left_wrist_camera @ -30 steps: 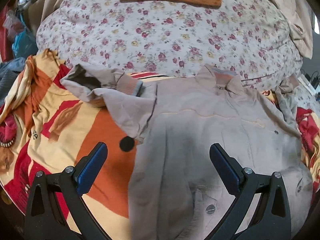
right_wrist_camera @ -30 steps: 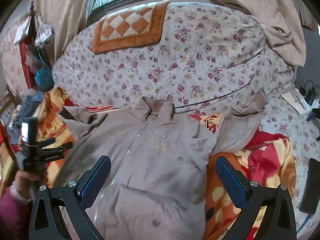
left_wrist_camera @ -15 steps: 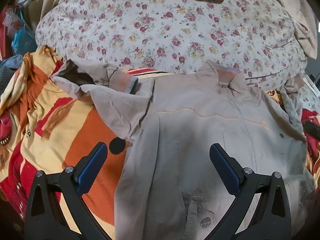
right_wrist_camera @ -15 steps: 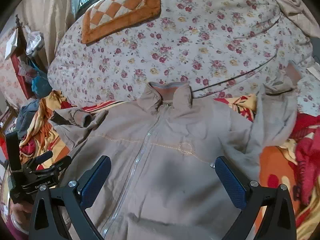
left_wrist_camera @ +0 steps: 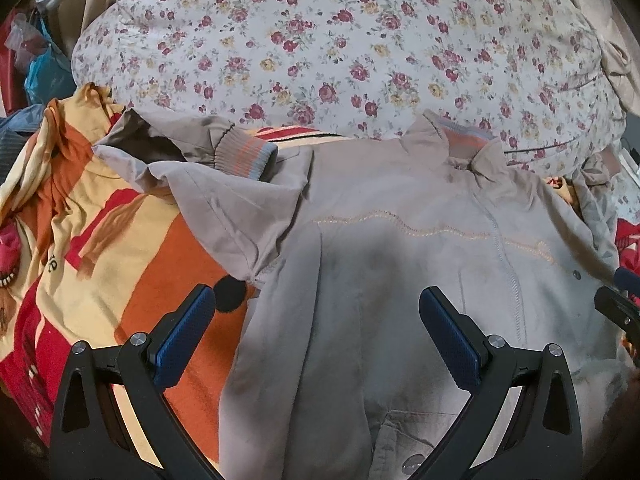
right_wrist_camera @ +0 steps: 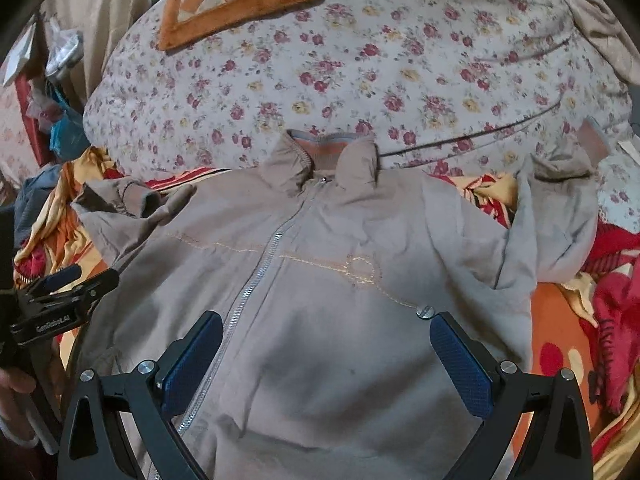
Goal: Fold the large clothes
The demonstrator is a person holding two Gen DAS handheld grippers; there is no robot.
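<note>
The grey-beige zip-front jacket [right_wrist_camera: 328,280] with ribbed striped cuffs lies front up, zip closed, on an orange, yellow and red patterned blanket [left_wrist_camera: 132,264] covering the bed. Its collar [right_wrist_camera: 324,156] points away from the person, against a white floral-print quilt [right_wrist_camera: 360,68] heaped behind. The body is spread fairly flat, presumably to give a clean base for folding.

The sleeve on the person's left [left_wrist_camera: 188,168] is bunched and doubled back on itself, with its striped cuff [left_wrist_camera: 244,156] resting near the shoulder. The sleeve on the person's right [right_wrist_camera: 560,208] trails outward and up onto the quilt edge. Neither is yet laid across the body, so folding appears to be at its start.

The left claw [left_wrist_camera: 316,328] hangs over the jacket's left side edge, fingers spread wide, holding nothing. The right claw [right_wrist_camera: 328,352] hangs over the chest, straddling the zip and right front panel, likewise wide open and empty. Both seem positioned low over the lower body, probably to take hold for smoothing or a first fold.

Judgement: the crumpled left sleeve needs straightening first.
</note>
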